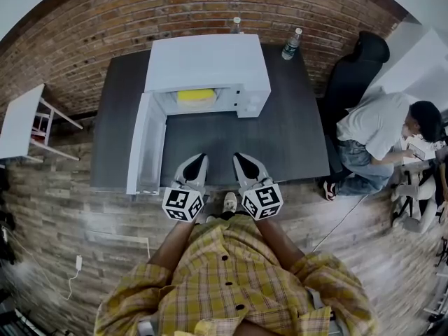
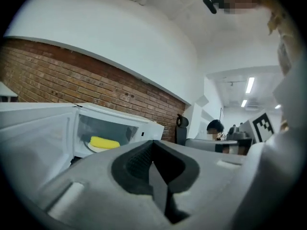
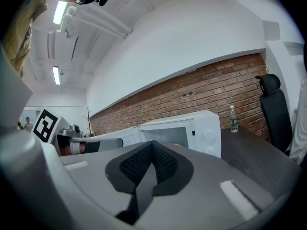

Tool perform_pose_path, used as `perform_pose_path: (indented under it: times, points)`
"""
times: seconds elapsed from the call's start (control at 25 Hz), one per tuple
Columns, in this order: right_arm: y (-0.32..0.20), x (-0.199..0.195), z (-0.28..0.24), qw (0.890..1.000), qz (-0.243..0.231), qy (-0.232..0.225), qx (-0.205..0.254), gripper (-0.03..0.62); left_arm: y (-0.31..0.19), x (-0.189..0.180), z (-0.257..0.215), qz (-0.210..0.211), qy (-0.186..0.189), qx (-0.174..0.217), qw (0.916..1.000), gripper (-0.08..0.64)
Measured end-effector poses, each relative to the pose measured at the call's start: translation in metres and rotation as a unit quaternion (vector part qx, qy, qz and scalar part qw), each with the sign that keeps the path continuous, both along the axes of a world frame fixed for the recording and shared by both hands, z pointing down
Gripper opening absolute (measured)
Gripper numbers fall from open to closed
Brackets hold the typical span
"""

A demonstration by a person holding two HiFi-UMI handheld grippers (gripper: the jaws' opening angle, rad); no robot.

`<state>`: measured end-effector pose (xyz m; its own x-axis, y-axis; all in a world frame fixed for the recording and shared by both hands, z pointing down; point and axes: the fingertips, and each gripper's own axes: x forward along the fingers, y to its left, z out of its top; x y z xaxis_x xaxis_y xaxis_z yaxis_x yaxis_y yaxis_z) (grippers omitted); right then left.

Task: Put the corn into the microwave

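The yellow corn (image 1: 196,96) lies on a plate inside the white microwave (image 1: 207,61), whose door (image 1: 145,144) hangs open to the left. In the left gripper view the corn (image 2: 104,143) shows through the open cavity of the microwave (image 2: 144,126). My left gripper (image 1: 197,163) and right gripper (image 1: 244,162) sit side by side at the table's near edge, well short of the microwave. Both are shut with nothing between the jaws. The left gripper (image 2: 154,150) and right gripper (image 3: 152,152) each show their pads pressed together.
A dark table (image 1: 294,138) carries the microwave. Two water bottles (image 1: 292,44) stand at its back by the brick wall. A black chair (image 1: 360,65) and a seated person (image 1: 381,128) are to the right. A white side table (image 1: 21,121) stands at the left.
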<state>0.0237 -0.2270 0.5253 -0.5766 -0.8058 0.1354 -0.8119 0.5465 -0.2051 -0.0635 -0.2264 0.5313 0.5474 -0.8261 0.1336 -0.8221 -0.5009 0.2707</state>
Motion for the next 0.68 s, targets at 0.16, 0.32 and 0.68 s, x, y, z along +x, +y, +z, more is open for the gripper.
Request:
perform_pose_path:
  times: [0.16,0.32,0.68]
  points:
    - [0.0013,-0.0028,-0.001,1.0,0.0,0.002,0.002,0.003,0.0028,-0.001,-0.004,0.0,-0.019,0.013,0.9997,-0.002]
    - [0.0021,-0.0059,-0.0007,1.0,-0.002,0.001,0.005,0.003,0.0033,-0.0045,-0.0036,-0.003,-0.028,0.018,0.9994,-0.002]
    - [0.0009,-0.0074,0.0007,1.0,-0.006,0.003,0.006,0.003,0.0008,-0.009,-0.0071,-0.012,-0.042,0.03,0.9986,-0.002]
